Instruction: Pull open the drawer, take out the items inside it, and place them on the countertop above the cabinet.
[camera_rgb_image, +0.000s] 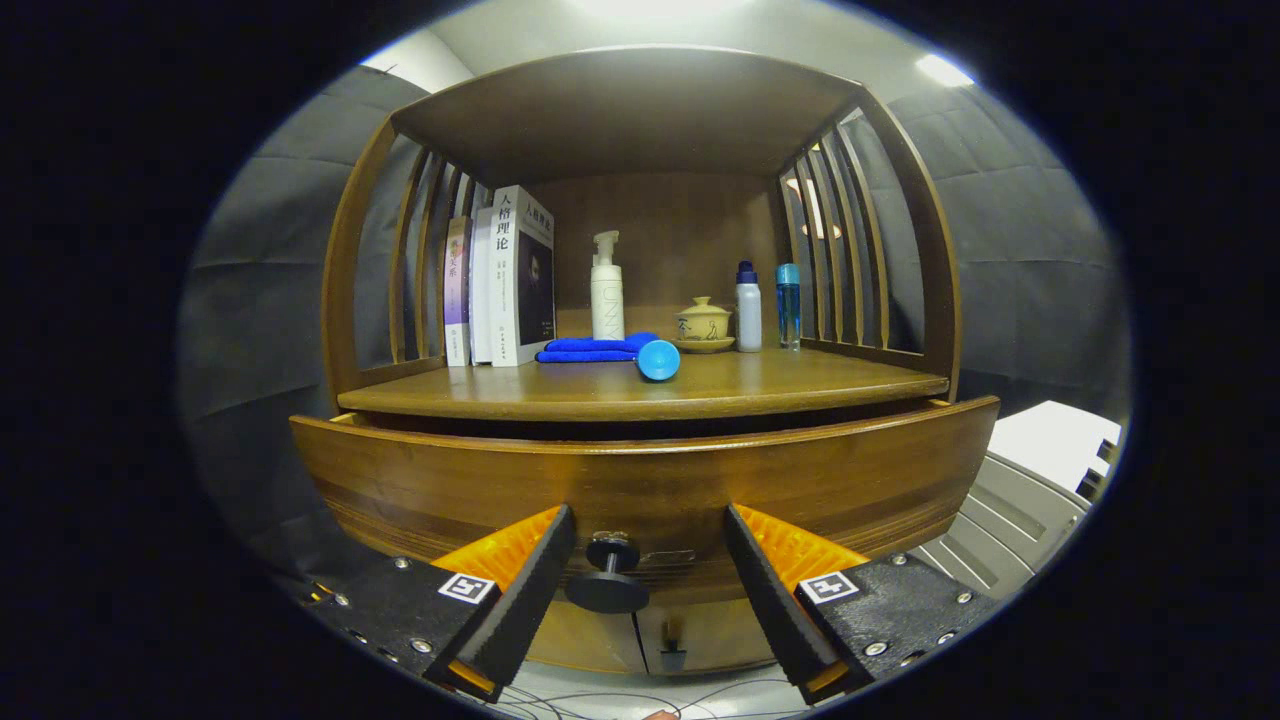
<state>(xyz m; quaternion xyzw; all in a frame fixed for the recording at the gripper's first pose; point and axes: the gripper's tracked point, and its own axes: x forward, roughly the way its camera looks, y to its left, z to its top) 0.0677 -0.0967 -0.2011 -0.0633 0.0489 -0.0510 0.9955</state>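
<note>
Drawer (640, 480) knob (608, 580) between the spread fingers (530, 590), untouched, drawer front just ahead.

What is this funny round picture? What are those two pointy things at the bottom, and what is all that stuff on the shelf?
A camera sits on a grabbing tool that a person holds in one hand, so the picture looks out along the tool. The two pointy things are the gripper, and its jaws are open. Between them is a small round knob on a wooden drawer. The jaws are not pinching it, so nothing is held. The drawer looks pulled out a little.

Above the drawer is the countertop. On it stand some books, a white pump bottle, a little lidded teacup, and two small bottles. A folded blue cloth and a round blue thing lie in front.
</note>
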